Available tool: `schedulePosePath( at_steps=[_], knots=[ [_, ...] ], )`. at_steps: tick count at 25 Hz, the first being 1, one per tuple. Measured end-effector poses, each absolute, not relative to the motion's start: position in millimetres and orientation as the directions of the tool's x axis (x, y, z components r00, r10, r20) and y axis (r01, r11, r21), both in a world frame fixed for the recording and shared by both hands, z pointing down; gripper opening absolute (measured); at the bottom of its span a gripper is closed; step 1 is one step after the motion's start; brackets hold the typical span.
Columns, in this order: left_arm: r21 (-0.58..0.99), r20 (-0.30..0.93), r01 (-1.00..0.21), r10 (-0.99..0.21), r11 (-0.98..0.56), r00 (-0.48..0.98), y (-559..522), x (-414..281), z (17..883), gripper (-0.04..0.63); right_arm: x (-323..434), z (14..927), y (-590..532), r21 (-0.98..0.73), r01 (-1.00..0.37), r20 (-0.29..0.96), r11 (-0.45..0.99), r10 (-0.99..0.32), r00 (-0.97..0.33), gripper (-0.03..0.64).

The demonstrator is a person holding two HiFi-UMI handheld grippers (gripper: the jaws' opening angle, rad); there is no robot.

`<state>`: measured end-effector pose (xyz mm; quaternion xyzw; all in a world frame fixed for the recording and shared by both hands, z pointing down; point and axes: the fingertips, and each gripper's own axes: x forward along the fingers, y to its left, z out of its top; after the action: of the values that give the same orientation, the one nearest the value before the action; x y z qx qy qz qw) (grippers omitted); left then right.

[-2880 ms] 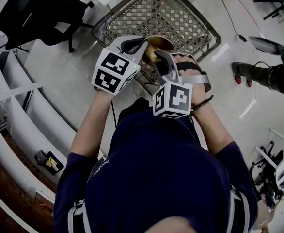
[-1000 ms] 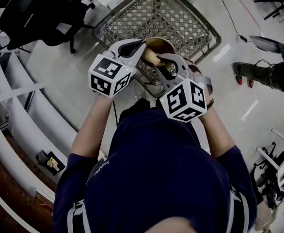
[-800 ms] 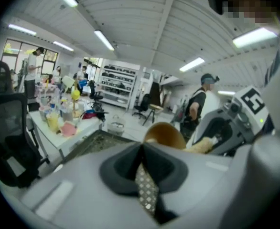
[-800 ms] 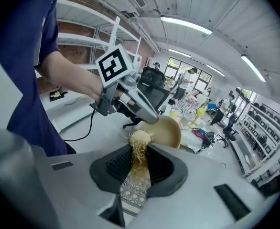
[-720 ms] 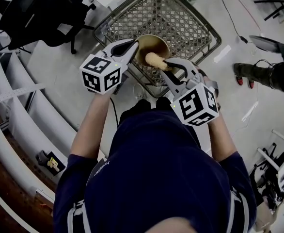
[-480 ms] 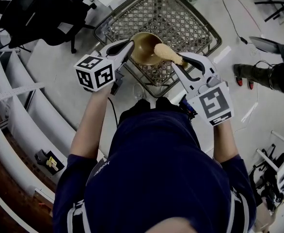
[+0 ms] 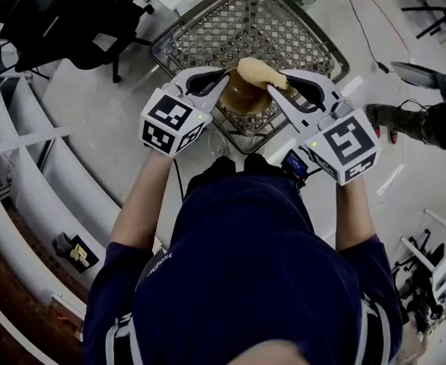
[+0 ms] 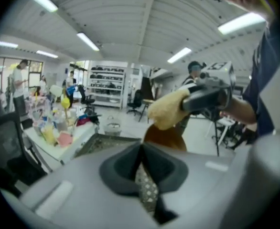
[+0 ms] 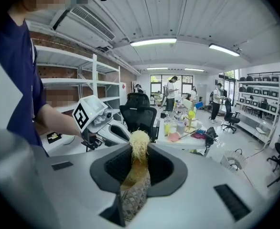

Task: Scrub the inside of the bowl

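Head view, looking down on a person in a dark blue shirt. Both bare forearms reach forward toward 12 o'clock and angle inward, so the two tools meet in front of the chest.

The left tongs (image 7: 220, 79) come in from 9 o'clock. Their tips are closed on the rim of a brown bowl (image 7: 246, 97), which is held in the air above a wire basket (image 7: 238, 21) on the floor. The left gripper view shows the jaws pressed together, with the bowl (image 8: 166, 136) just beyond them.

The right tongs (image 7: 281, 82) come in from 3 o'clock, clamped on a fuzzy yellow sponge (image 7: 258, 71). In the right gripper view the sponge (image 9: 139, 144) sticks out from between the closed jaws, and the left tongs (image 9: 112, 129) appear at 9 o'clock past it.

The sponge rests against the top of the bowl, covering its 12 o'clock edge. Seen from the left gripper view, the sponge (image 8: 166, 110) sits directly on the bowl, with the right tongs (image 8: 190, 101) behind it at 2 o'clock. Whether it reaches inside the bowl cannot be told.

A black office chair (image 7: 52, 14) stands at 10 o'clock.
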<state>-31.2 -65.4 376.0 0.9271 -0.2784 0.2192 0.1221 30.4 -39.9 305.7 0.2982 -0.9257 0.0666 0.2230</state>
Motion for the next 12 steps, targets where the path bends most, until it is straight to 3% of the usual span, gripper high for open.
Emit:
schedulePosePath(
  at_steps=[6,12],
  knots=[
    [-0.112,0.490,-0.490,-0.477,-0.865,0.730,-63.5,-12.8,361.6,0.011,13.0,306.4,-44.0,-0.028,-0.547,0.447,0.837,-0.479,-0.756,0.069],
    [-0.093,0.491,-0.575,-0.540,-0.813,0.684,-85.5,-37.3,358.9,0.011,38.3,306.4,-53.5,-0.036,-0.596,0.464,0.802,-0.515,-0.721,0.069]
  ],
)
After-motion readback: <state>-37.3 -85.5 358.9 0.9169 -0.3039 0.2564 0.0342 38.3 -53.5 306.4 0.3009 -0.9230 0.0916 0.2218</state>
